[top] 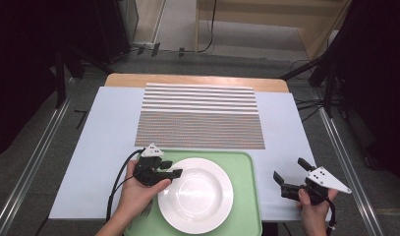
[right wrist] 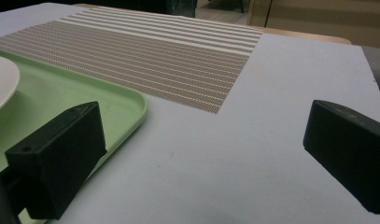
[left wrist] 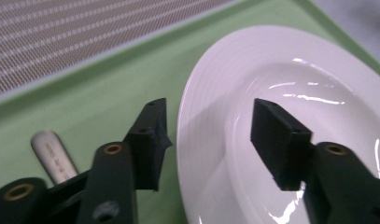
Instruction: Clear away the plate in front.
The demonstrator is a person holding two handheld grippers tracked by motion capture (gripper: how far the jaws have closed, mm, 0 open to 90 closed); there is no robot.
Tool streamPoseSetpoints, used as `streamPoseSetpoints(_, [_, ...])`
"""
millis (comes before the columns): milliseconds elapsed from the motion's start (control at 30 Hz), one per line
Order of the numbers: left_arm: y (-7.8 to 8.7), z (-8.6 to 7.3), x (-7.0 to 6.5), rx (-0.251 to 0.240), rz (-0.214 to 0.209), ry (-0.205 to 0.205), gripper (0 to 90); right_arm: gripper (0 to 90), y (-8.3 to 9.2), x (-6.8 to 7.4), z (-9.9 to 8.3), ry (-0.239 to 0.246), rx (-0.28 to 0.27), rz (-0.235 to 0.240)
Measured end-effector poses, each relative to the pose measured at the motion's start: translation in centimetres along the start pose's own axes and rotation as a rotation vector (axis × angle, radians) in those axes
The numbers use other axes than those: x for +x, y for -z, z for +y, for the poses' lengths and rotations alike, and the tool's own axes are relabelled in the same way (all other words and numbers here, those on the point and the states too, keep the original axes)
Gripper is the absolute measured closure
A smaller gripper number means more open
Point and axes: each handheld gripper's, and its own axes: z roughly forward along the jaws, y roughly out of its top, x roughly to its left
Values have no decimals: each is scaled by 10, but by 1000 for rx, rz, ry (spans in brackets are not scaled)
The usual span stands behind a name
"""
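A white plate [top: 195, 194] lies on a green tray [top: 245, 196] at the table's near edge. My left gripper [top: 173, 177] is at the plate's left rim. In the left gripper view, the left gripper [left wrist: 211, 135] is open with its jaws either side of the plate [left wrist: 295, 84] rim, one over the tray [left wrist: 99, 88] and one over the plate's well, and neither pad presses on it. My right gripper [top: 289, 168] hangs open over the bare white tabletop to the right of the tray, and nothing lies between its jaws in the right gripper view [right wrist: 201, 149].
A striped woven placemat [top: 200, 115] lies beyond the tray in the table's middle. A pale utensil handle [left wrist: 52, 154] rests on the tray left of the plate. The white tabletop [top: 104, 147] ends close to the person, with floor and metal rails on both sides.
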Motion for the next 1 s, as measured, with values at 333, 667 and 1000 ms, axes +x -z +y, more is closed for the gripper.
streamPoseSetpoints(333, [19,-1,4,-144,-75,-57,0,0,0,0,0,-3,4,0])
streamPoseSetpoints(667, [33,-6,14,-216,-29,-53,0,0,0,1,0,-9,7,0])
streamPoseSetpoints(1000, [53,-20,32,-270,5,-38,0,0,0,1,-1,-10,6,-3])
